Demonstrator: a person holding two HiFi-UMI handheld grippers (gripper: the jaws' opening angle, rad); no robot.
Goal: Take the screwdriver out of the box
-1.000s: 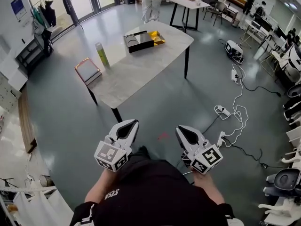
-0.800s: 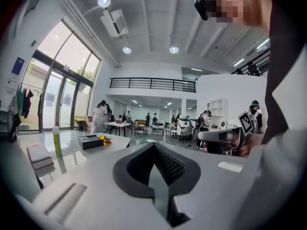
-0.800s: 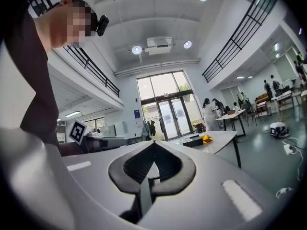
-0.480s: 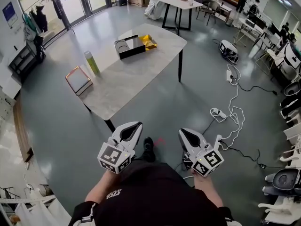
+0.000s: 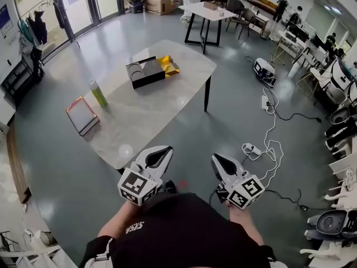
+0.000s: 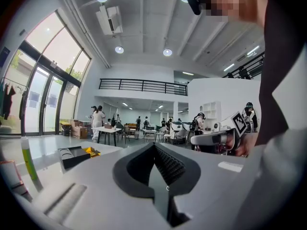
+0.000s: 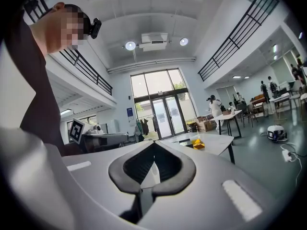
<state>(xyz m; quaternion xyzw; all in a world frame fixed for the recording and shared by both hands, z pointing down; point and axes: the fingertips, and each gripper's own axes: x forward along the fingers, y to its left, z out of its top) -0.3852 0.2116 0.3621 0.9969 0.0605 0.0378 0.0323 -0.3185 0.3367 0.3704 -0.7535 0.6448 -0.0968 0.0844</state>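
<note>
A black open box [image 5: 146, 71] with a yellow inner part [image 5: 169, 66] lies on the far half of the pale table [image 5: 139, 121]. No screwdriver shows in any view. My left gripper [image 5: 165, 150] and right gripper [image 5: 215, 158] are held level in front of my body, short of the table's near corner, both shut and empty. The left gripper view has its jaw tips [image 6: 154, 145] together, with the box [image 6: 74, 156] far off to the left. In the right gripper view the tips [image 7: 154, 143] also meet, and the yellow part [image 7: 198, 144] shows beyond on the table.
A green bottle [image 5: 99, 93] and a flat red-edged case [image 5: 82, 115] sit on the table's left side. Cables and a power strip [image 5: 266, 132] trail over the floor to the right. A second table [image 5: 207, 13], chairs and people are farther back.
The table and box have come closer and lower in the head view as I walk towards them. Both grippers stay shut and in the same pose.
</note>
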